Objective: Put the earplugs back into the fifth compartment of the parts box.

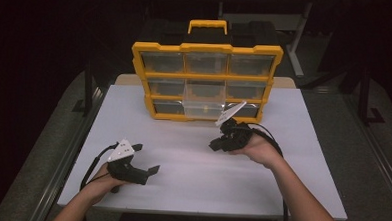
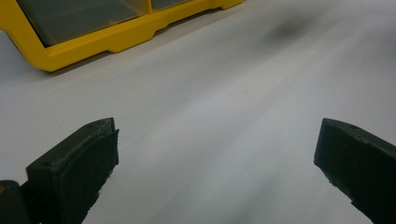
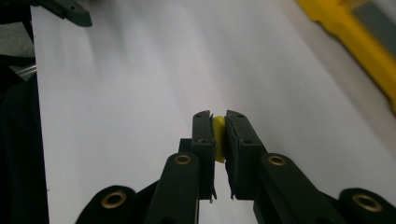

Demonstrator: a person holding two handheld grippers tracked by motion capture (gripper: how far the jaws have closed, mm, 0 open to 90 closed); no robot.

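Behind right gripper (image 1: 213,145), yellow organizer (image 1: 205,81); small yellow piece (image 3: 218,137) pinched.

Light: the white bench (image 1: 202,161) is bright in the middle, the room around it is very dark.
Glare: pale streaks across the bench surface.
Blur: both gripper views are soft and smeared.

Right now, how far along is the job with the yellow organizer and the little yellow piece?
Done: the middle bottom drawer of the organizer stands pulled out, and the right tool is shut on a small yellow piece above the white table. In hand: carrying that piece. Left: setting it down somewhere; the left tool waits open.
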